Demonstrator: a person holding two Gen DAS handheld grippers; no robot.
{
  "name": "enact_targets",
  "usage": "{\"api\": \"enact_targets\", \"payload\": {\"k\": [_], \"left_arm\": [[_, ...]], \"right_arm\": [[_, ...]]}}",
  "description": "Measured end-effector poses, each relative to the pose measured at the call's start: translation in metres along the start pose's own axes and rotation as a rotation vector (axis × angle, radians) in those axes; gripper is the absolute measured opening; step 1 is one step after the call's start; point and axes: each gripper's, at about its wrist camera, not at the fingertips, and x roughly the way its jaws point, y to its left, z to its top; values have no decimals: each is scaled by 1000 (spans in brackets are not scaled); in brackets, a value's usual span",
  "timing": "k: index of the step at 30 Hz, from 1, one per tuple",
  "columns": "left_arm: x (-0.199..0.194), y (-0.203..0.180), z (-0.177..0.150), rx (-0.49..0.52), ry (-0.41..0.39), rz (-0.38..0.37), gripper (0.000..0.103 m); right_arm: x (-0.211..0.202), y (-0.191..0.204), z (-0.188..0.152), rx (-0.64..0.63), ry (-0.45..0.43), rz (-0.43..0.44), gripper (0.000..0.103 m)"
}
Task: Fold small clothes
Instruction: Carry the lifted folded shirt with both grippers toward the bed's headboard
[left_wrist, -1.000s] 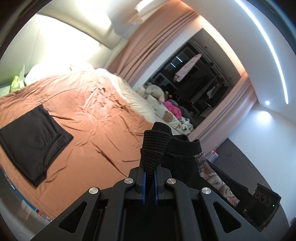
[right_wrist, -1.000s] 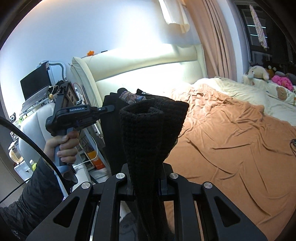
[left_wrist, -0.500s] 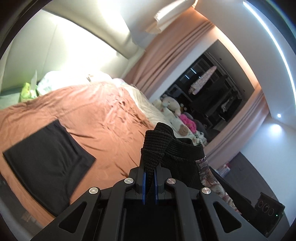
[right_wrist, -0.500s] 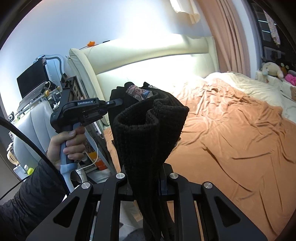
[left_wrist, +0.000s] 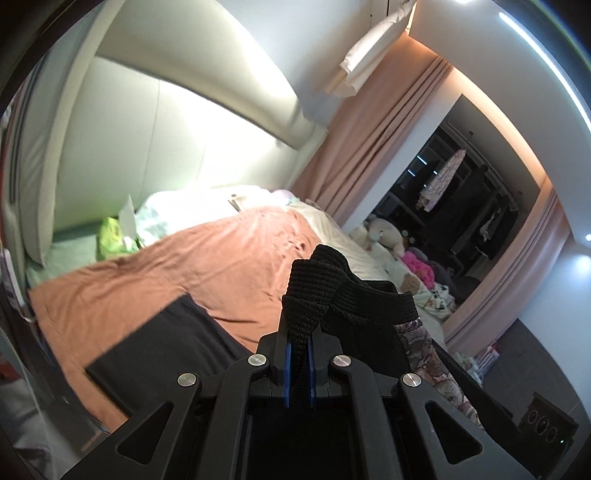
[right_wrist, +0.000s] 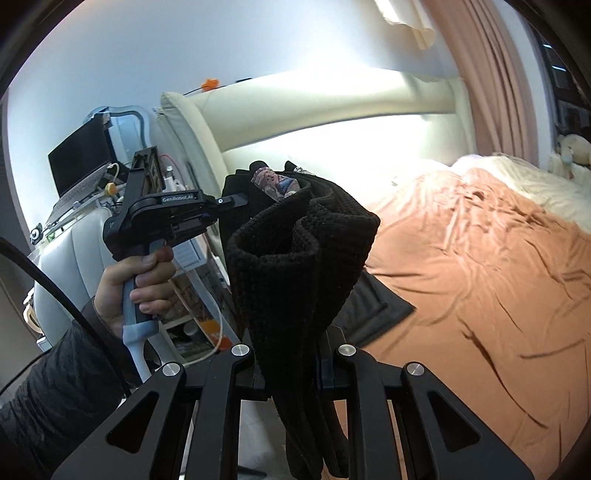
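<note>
Both grippers hold one black knit garment in the air beside the bed. My left gripper (left_wrist: 298, 334) is shut on its ribbed black edge (left_wrist: 314, 288); a patterned lining strip (left_wrist: 417, 339) hangs to the right. My right gripper (right_wrist: 291, 350) is shut on a bunched thick fold of the same garment (right_wrist: 295, 266), which hangs down past the fingers. The left gripper (right_wrist: 229, 201) shows in the right wrist view, pinching the garment's far edge. A folded black cloth (left_wrist: 159, 350) lies flat on the orange bedsheet (left_wrist: 207, 266) near the bed's edge; it also shows in the right wrist view (right_wrist: 373, 306).
A cream padded headboard (left_wrist: 177, 140) stands behind the bed. Pillows and a green item (left_wrist: 110, 236) lie at the head. Stuffed toys (left_wrist: 384, 232) sit at the far side by pink curtains (left_wrist: 369, 147). A laptop (right_wrist: 79, 162) and shelves stand left of the bed.
Both grippers have swung with the garment toward the head of the bed. The folded black cloth now lies closer below the left gripper. Both grips are unchanged.
</note>
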Motion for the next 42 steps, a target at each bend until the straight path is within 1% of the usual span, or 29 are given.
{"api": "enact_targets", "payload": {"k": [3,9,12,16,21,24,25,30,33,42], "left_arm": [[-13,10,15,25,-3,31,6],[-27,31,31,42,-20,100,6],[-26,44,35,46,-30,139,6],[-10,65,37,52,-27,195,6],[21,92,40,17,-31,224,6],[50,102,42,9,-25,236,6],[65,106,42,1,-18,243,6],[114,115,38,-24,10,244,6],[141,114,33,-9,31,238,6],[191,130,23,10,109,268,6]], "right_arm": [[9,21,9,-26,-3,22,12],[28,57,16,-66,-7,73,12],[45,69,22,-73,3,94,12],[64,79,24,-85,20,106,12],[94,70,23,-67,35,88,12],[123,62,27,-62,50,71,12],[131,59,27,-60,55,62,12],[163,33,22,-27,87,22,12],[174,16,20,8,99,9,12],[205,-16,17,70,142,-24,12]]}}
